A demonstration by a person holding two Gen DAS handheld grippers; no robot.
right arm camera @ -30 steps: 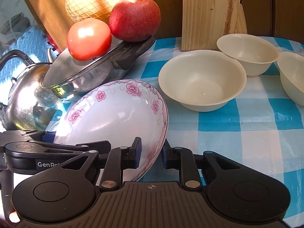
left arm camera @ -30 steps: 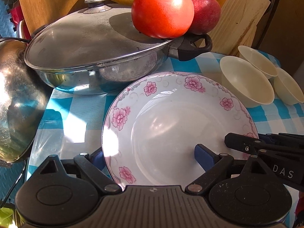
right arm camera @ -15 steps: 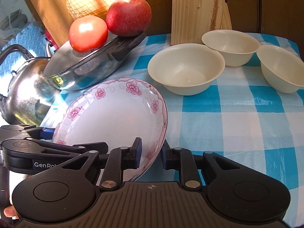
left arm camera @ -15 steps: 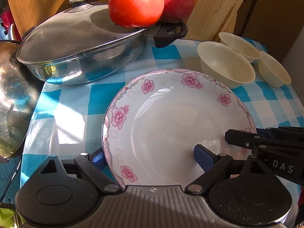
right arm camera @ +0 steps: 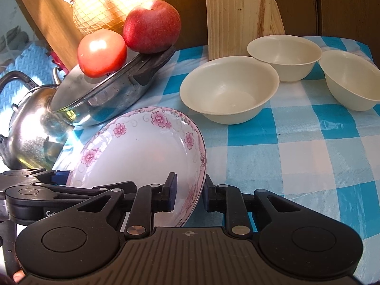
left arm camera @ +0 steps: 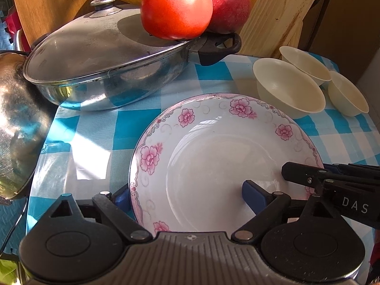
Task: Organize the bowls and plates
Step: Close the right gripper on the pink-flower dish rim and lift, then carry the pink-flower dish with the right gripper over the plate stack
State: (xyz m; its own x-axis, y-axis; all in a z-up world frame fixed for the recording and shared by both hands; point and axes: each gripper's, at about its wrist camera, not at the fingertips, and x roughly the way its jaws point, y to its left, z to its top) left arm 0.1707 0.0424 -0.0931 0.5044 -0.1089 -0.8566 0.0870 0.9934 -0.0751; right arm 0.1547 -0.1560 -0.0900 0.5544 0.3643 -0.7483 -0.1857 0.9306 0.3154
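Note:
A white deep plate [left arm camera: 213,156] with pink flowers hangs tilted over the checked tablecloth, held from two sides. My left gripper [left arm camera: 185,193] is shut on its near rim, one blue pad under the rim and the other inside the well. My right gripper [right arm camera: 188,188] is shut on the plate's [right arm camera: 142,152] right rim; its black fingers [left arm camera: 308,174] reach in from the right in the left wrist view. Three cream bowls [right arm camera: 228,92] [right arm camera: 285,52] [right arm camera: 351,78] stand apart on the cloth behind the plate.
A lidded steel pan [left arm camera: 106,54] sits close behind the plate, with a tomato [left arm camera: 175,9] and an apple [left arm camera: 228,2] on its lid. A steel kettle [right arm camera: 30,123] stands left. A wooden board [right arm camera: 237,11] leans at the back. Blue-checked cloth [right arm camera: 296,166] lies right of the plate.
Both grippers and the plate drew back and up from the pan, then came forward again toward it. The plate stayed put in both grips.

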